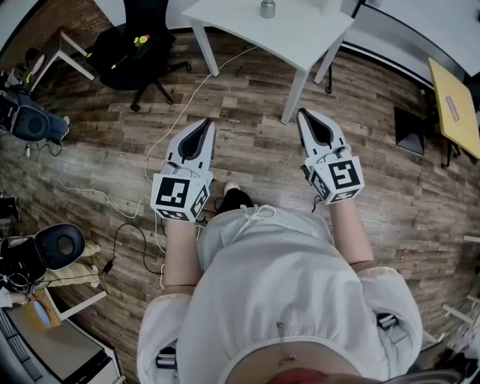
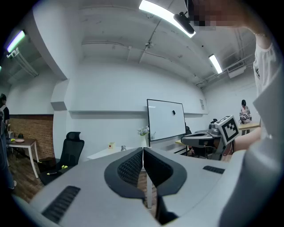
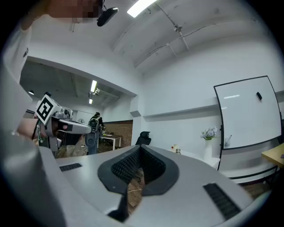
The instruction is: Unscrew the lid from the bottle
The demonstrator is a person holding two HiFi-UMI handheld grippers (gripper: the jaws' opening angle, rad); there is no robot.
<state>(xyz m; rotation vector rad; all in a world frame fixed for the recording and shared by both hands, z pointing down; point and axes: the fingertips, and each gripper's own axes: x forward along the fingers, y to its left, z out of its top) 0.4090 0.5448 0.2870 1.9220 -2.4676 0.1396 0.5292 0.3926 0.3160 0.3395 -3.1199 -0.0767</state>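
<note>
The bottle (image 1: 268, 9) stands on the table (image 1: 300, 45), well ahead of both grippers. Left gripper (image 1: 208, 124) and right gripper (image 1: 303, 114): jaws closed, empty, apart from it.

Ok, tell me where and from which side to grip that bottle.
Likely best: grip the bottle by its lower body, coming level from the near edge of the table. It stands upright, so the top stays free for the other jaws.
</note>
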